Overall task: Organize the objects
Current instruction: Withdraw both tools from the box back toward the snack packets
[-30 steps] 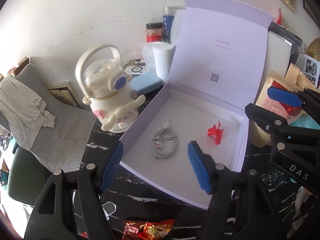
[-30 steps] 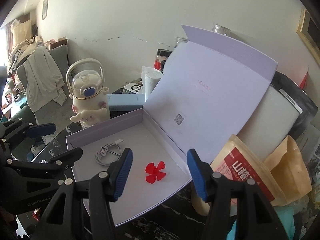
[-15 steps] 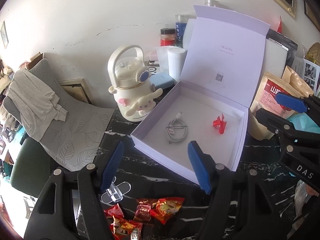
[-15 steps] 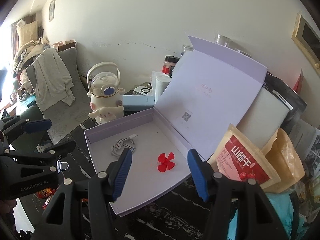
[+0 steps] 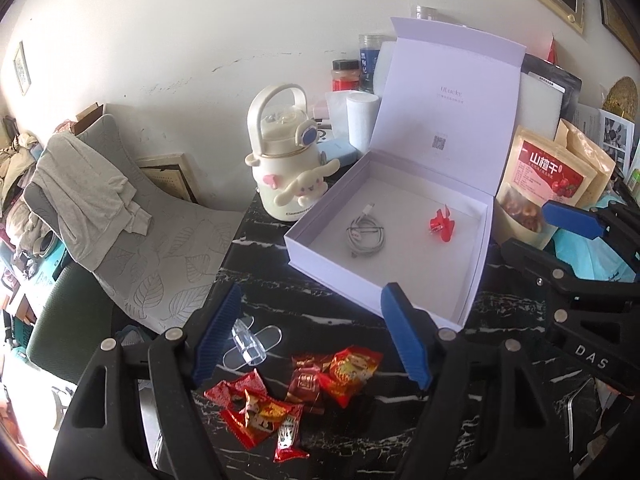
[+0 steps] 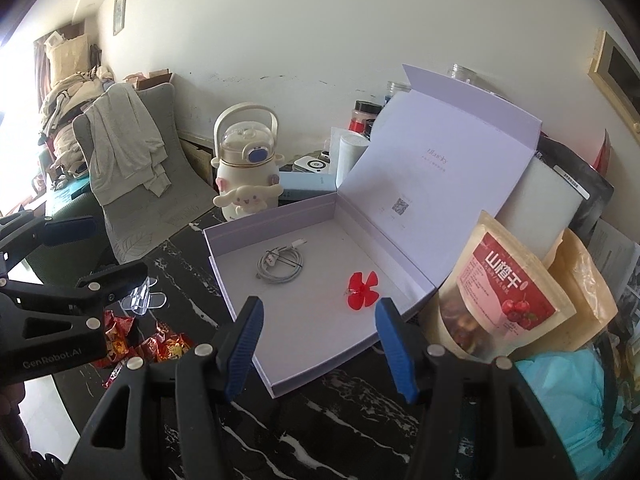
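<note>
Both tools have pulled back from the box, so candies and a clear clip now show below the left tool. It hangs open and empty; the right tool likewise. Directly under the left tool lie the candies on the tabletop, the clear clip beside its left finger. Ahead sits the open box holding a cable and red fan. Left tool is nearer, so it likely drops straight down.
</note>
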